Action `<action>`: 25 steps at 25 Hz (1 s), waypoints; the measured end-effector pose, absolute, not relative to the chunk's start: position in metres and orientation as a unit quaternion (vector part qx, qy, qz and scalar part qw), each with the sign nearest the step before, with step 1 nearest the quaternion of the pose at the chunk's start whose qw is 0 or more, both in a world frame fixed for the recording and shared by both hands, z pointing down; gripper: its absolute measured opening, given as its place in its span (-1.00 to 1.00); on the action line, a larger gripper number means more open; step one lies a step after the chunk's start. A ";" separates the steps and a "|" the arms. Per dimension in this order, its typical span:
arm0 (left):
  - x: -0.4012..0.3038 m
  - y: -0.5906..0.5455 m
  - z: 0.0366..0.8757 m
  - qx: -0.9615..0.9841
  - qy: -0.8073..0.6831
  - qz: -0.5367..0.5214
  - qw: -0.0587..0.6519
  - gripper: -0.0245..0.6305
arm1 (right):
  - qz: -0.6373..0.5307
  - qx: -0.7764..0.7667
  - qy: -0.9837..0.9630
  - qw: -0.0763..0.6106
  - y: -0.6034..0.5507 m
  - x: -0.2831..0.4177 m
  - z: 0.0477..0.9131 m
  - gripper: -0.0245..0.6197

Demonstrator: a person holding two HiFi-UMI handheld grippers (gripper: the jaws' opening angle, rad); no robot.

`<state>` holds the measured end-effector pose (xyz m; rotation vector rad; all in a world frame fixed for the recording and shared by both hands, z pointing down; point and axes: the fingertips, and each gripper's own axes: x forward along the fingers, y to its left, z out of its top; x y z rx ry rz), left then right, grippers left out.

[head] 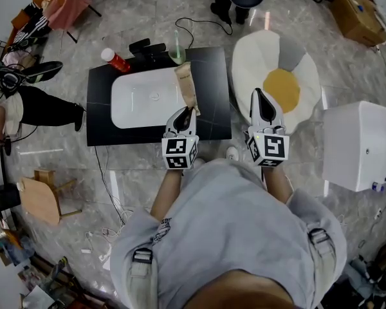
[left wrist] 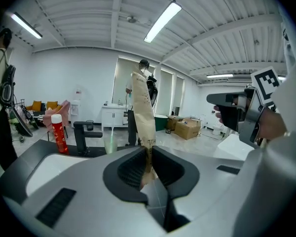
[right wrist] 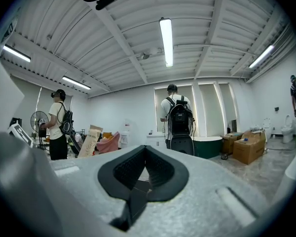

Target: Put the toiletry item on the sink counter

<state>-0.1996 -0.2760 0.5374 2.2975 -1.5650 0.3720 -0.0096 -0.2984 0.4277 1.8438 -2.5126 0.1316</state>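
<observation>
1. Placement stage, by the look of it: grips the tan toiletry tube (left wrist: 143, 107) by its lower end in the left gripper (left wrist: 149, 157), jaws nearly shut and clamped on it.
2. Holds it upright over the black sink counter (head: 212, 76), just right of the white basin (head: 141, 105); touching or not, cannot tell.
3. Carries nothing in the right gripper (right wrist: 144, 154): jaws together, off past the counter's right edge.
4. Next, probably: lower onto bare counter clear of the basin, then part the jaws gently, since a slim tube looks prone to toppling.
</observation>
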 end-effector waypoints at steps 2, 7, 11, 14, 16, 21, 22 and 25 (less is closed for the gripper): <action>-0.198 -0.276 0.543 0.807 -0.549 0.134 0.172 -0.80 | 0.043 0.592 -0.804 0.012 -0.298 -0.009 0.429 -0.91; -0.196 -0.277 0.554 0.806 -0.544 0.143 0.183 -0.80 | 0.043 0.592 -0.805 0.011 -0.300 -0.009 0.425 -0.91; -0.196 -0.276 0.569 0.802 -0.543 0.153 0.195 -0.80 | 0.042 0.591 -0.806 0.012 -0.299 -0.008 0.425 -0.91; -0.196 -0.275 0.580 0.800 -0.541 0.160 0.206 -0.80 | 0.042 0.592 -0.805 0.014 -0.299 -0.007 0.427 -0.91; -0.196 -0.275 0.587 0.798 -0.540 0.164 0.211 -0.80 | 0.043 0.593 -0.804 0.015 -0.299 -0.005 0.428 -0.91; -0.194 -0.276 0.602 0.795 -0.536 0.177 0.221 -0.80 | 0.042 0.595 -0.803 0.016 -0.300 -0.003 0.427 -0.91; -0.194 -0.275 0.605 0.795 -0.535 0.179 0.224 -0.80 | 0.041 0.595 -0.803 0.016 -0.299 -0.002 0.427 -0.91; -0.193 -0.275 0.611 0.793 -0.532 0.183 0.232 -0.80 | 0.040 0.595 -0.802 0.018 -0.298 -0.001 0.427 -0.91</action>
